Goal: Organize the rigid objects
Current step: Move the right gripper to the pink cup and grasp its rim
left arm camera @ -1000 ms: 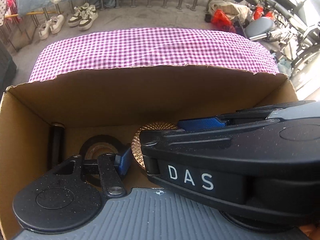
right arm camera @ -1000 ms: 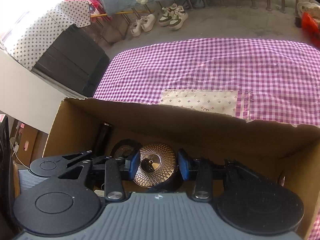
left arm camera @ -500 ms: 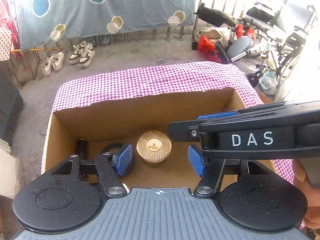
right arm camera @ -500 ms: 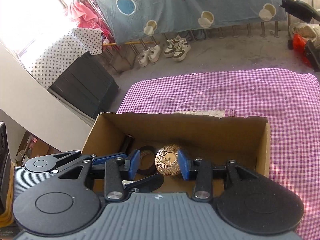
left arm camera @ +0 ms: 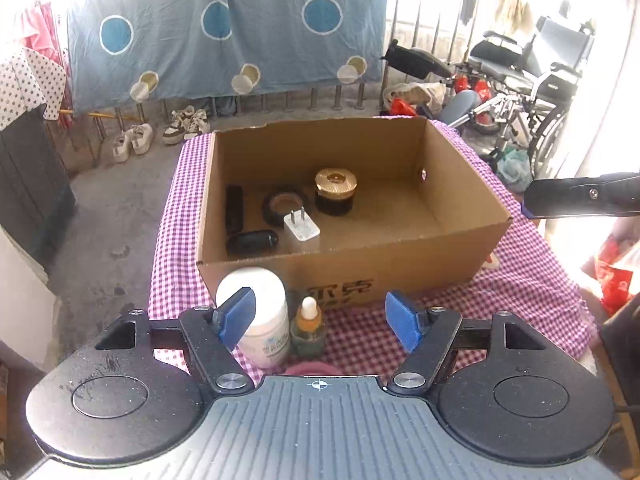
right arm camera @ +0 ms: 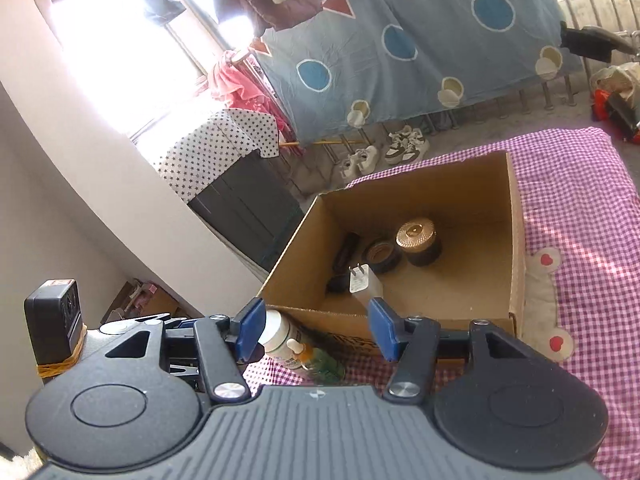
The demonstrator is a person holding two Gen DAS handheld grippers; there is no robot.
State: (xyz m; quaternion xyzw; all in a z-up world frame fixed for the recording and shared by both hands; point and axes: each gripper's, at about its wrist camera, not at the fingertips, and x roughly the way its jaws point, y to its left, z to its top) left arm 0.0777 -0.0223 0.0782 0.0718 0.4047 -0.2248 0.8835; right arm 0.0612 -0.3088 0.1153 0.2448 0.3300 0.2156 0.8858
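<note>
While apart, jar (left arm camera: 335,192) beyond hand-held gripper (left arm camera: 320,316)

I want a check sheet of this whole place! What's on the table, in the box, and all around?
Surface: table under a purple checked cloth.
Job's things: cardboard box holds a gold-lidded jar, black ring, white plug and two dark items. A white bottle and small dropper bottle stand outside, in front of the box.
Clutter: nothing seen.
Grippers: left gripper and right gripper open and empty, jaws just opened wider.
Cables: nothing seen.
Surroundings: blue sheet hanging, shoes on the floor, wheelchair.
</note>
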